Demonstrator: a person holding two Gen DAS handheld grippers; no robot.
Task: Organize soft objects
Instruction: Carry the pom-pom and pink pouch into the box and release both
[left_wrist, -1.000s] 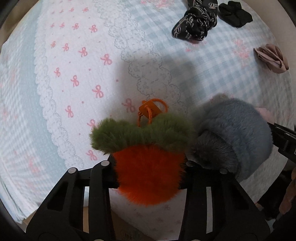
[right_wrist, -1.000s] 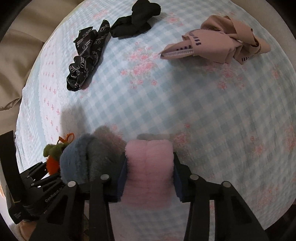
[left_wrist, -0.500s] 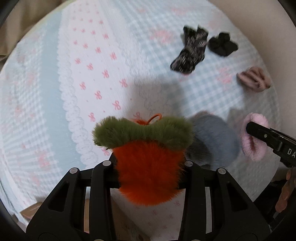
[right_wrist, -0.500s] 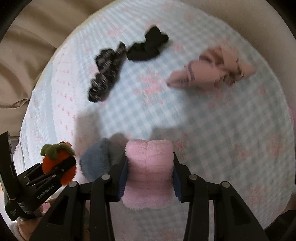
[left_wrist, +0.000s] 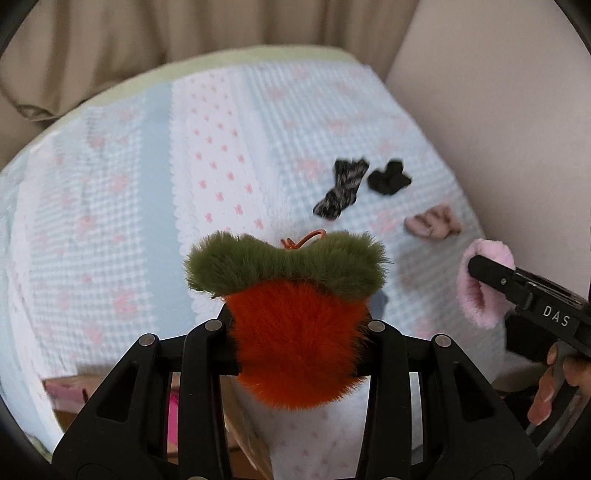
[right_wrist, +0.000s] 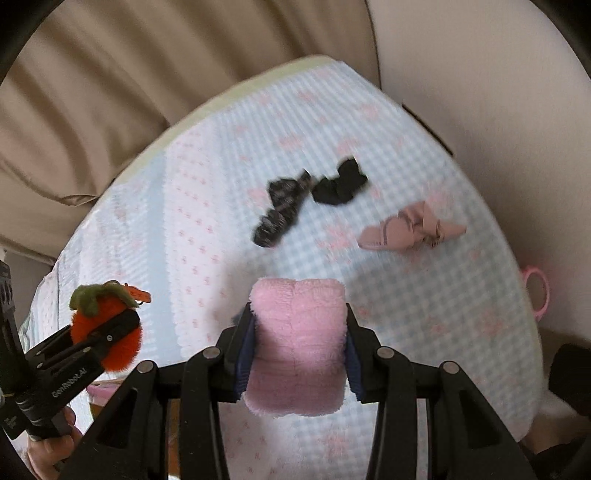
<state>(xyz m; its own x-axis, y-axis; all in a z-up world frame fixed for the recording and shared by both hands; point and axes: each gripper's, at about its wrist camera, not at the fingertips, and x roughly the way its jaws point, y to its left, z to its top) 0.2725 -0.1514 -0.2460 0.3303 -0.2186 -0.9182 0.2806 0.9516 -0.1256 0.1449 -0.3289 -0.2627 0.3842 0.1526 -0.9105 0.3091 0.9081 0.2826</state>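
My left gripper (left_wrist: 295, 332) is shut on a fluffy orange plush with a green furry top (left_wrist: 291, 332) and holds it high above the bed; it also shows in the right wrist view (right_wrist: 107, 332). My right gripper (right_wrist: 297, 339) is shut on a pink fluffy item (right_wrist: 295, 347), also lifted, which shows in the left wrist view (left_wrist: 480, 288). A patterned black sock (right_wrist: 282, 214), a plain black sock (right_wrist: 340, 184) and a beige sock bundle (right_wrist: 410, 229) lie on the bed. A sliver of the grey plush (left_wrist: 378, 304) shows behind the orange one.
The bed carries a light-blue checked cover with a white bow-print strip (left_wrist: 221, 166). A beige curtain (right_wrist: 110, 92) hangs behind it and a beige wall (left_wrist: 498, 110) stands at the right. A pink ring-shaped object (right_wrist: 537, 291) sits off the bed's right edge.
Both grippers have risen well above the bed with their plush items. The grey plush stayed on the bed and is now mostly hidden. The socks look smaller and farther.
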